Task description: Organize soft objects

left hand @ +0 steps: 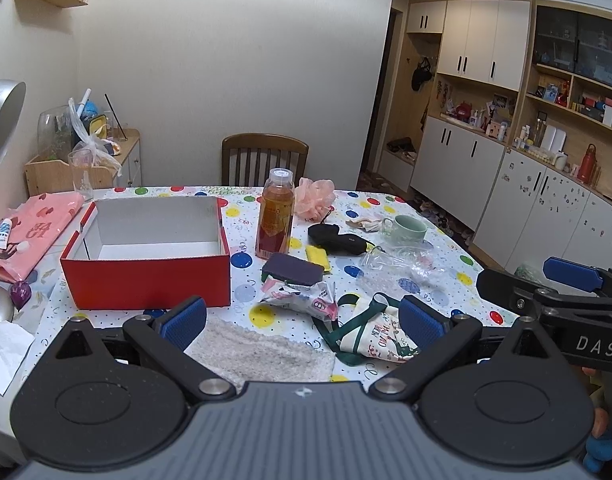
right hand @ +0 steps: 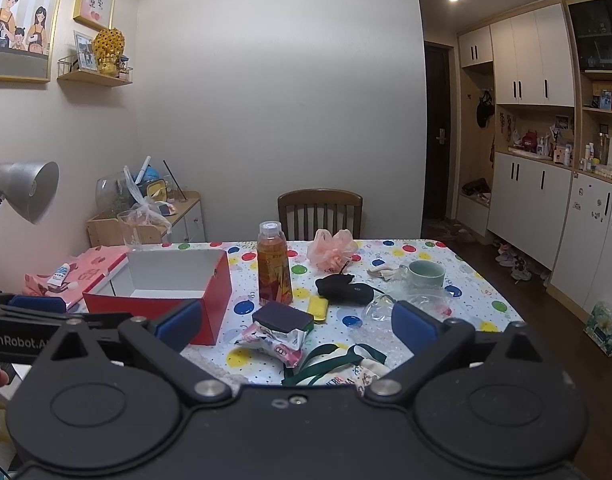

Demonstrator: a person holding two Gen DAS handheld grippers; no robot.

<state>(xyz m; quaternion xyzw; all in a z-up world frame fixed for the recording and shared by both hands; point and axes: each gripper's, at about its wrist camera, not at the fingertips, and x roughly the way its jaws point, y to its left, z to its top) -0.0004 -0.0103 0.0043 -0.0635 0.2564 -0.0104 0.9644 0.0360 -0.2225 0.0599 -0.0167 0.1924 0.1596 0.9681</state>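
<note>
An empty red box (left hand: pixel 146 276) (right hand: pixel 210 300) stands open on the left of the dotted tablecloth. Soft things lie to its right: a beige fluffy cloth (left hand: pixel 262 350), a printed cloth bag with green straps (left hand: pixel 379 334) (right hand: pixel 345 372), a pink tissue pack (left hand: pixel 302 298) (right hand: pixel 274 342), a dark sponge (left hand: pixel 292 270) (right hand: pixel 282 316), a yellow cloth (left hand: pixel 317 256) (right hand: pixel 318 307), a black pouch (left hand: pixel 337 240) (right hand: pixel 345 290) and a pink bath puff (left hand: pixel 315 196) (right hand: pixel 331 254). My left gripper (left hand: pixel 302 320) is open above the beige cloth. My right gripper (right hand: pixel 296 326) is open and empty over the near table edge.
A juice bottle (left hand: pixel 274 220) (right hand: pixel 274 270) stands mid-table beside the box. A green mug (left hand: pixel 407 228) (right hand: pixel 425 274) and clear plastic wrap (left hand: pixel 401 268) lie to the right. A pink bag with a tube (left hand: pixel 34 228) lies left. A wooden chair (left hand: pixel 264 158) stands behind the table.
</note>
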